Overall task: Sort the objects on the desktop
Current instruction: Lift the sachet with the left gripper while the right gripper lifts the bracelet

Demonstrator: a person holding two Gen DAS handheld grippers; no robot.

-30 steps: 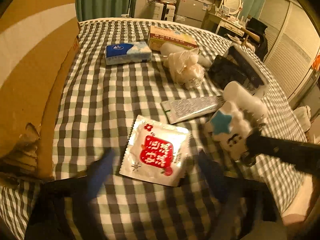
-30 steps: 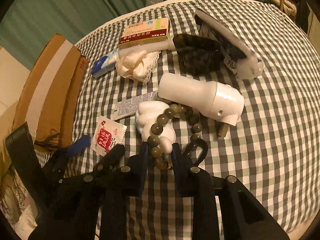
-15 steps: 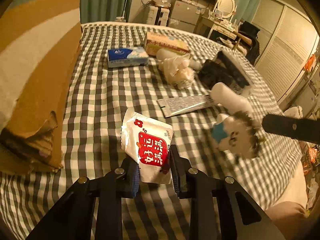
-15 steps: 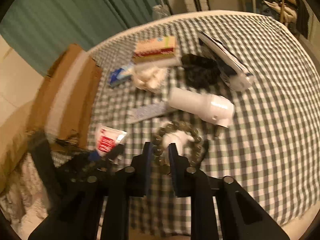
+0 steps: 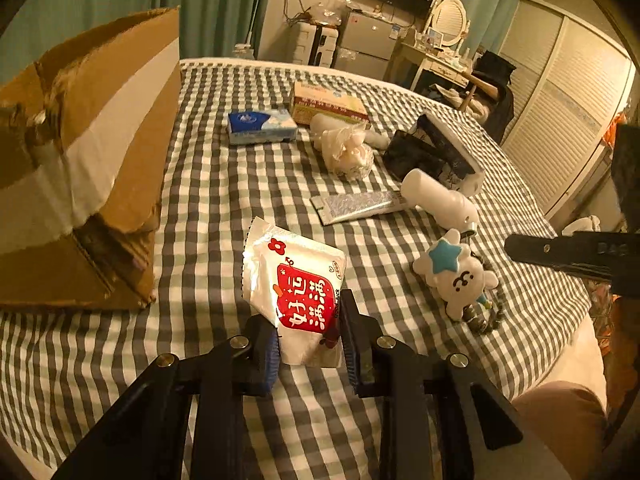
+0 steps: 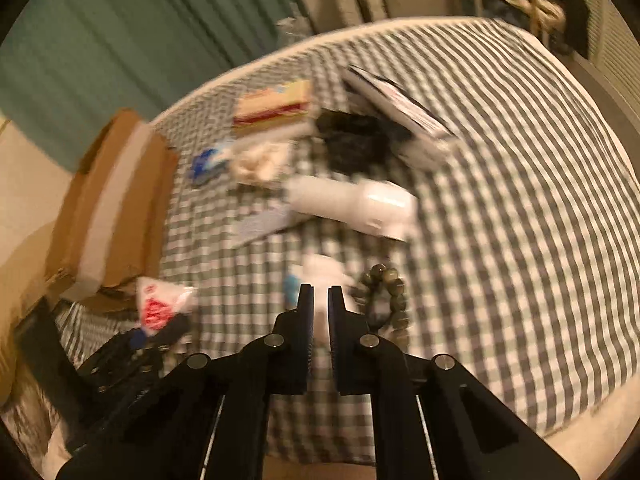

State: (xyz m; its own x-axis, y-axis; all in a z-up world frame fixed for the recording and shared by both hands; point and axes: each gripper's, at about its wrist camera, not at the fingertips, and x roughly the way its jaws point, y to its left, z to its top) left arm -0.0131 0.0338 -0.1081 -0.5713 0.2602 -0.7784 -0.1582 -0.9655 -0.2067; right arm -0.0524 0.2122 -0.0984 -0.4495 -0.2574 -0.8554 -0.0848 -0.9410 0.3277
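Observation:
My left gripper [image 5: 308, 316] is shut on a white sachet with a red label [image 5: 294, 276] and holds it above the checked cloth, just right of the open cardboard box [image 5: 80, 168]. The sachet also shows in the right wrist view [image 6: 160, 304]. My right gripper [image 6: 320, 300] is shut and raised above a white plush toy with a blue star [image 5: 456, 272] and a string of dark beads [image 6: 386, 296]; the view is blurred, and nothing shows between its jaws. The right gripper's body shows in the left wrist view at the right edge.
On the checked cloth [image 5: 208, 184] lie a blue tissue pack [image 5: 262, 126], a flat carton [image 5: 328, 104], a crumpled white bag [image 5: 348, 152], a silver tube [image 5: 360, 208], a white cylinder device [image 5: 440, 198] and a dark pouch [image 5: 416, 156]. The table edge runs close at front and right.
My left gripper closed on the sachet and lifted it off the cloth. My right gripper closed, rose and pulled back from the plush toy and beads, which stay on the cloth.

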